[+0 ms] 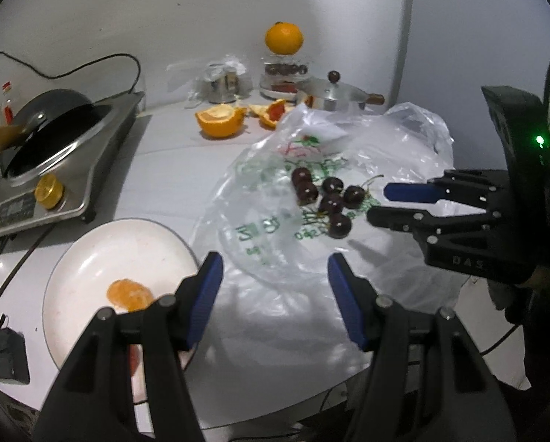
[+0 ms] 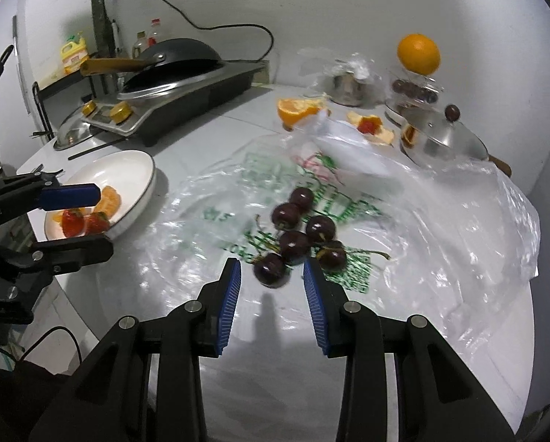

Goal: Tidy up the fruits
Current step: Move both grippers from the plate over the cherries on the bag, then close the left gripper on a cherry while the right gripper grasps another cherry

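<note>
Six glossy dark cherries (image 2: 299,235) lie clustered on a crinkled clear plastic bag (image 2: 440,228), centre frame, on the smooth white desk (image 2: 208,136). Left gripper (image 1: 275,283): jaws apart, empty. Right gripper (image 2: 271,287): jaws narrower, nothing between them, the nearest cherry just beyond its tips. Round white plate (image 2: 142,184), left, holds strawberries (image 2: 85,223) and orange segments (image 2: 107,199). Steel stove (image 2: 186,99) upper left.

Right tongs (image 2: 272,276) parted just before cherries (image 2: 300,230) on plastic bag (image 2: 440,221), plate (image 2: 135,176) left
</note>
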The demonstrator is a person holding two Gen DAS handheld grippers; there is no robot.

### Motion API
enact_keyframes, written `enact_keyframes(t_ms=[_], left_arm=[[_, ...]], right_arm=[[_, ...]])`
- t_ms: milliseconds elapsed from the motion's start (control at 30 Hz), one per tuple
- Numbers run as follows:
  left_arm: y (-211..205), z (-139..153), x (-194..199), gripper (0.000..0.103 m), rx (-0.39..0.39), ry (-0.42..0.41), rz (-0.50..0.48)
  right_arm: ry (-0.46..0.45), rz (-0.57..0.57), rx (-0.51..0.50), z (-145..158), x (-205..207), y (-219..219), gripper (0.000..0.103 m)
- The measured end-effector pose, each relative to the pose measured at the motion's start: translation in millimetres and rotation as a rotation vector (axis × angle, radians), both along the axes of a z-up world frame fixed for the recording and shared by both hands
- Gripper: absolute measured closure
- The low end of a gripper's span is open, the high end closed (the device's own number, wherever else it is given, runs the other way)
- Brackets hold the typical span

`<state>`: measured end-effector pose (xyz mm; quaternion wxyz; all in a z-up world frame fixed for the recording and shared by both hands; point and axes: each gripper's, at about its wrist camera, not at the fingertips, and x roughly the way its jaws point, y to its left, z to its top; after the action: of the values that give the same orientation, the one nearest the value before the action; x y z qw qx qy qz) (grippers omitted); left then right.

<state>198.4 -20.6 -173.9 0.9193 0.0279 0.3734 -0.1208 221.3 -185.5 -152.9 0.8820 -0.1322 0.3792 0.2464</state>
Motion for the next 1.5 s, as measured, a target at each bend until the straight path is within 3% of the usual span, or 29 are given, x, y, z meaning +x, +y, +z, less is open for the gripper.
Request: enact_keyframes(t_ms=[467,933,1500], left_arm=[[-46,-8,22,0.042,0.013,0.043,-0.082],[-83,-20,40,0.042,0.003,0.069,-0.109],[-107,-46,66,0.046,0.185,0.021,-0.195]], right_arm=[[0.026,-0.043,0.029,-11,19,-37,0.065],[0.033,-0.017,0.022,-11,25,-62,0.066],[0.061,-0.038,0.062,-23,35,-76,0.066]])
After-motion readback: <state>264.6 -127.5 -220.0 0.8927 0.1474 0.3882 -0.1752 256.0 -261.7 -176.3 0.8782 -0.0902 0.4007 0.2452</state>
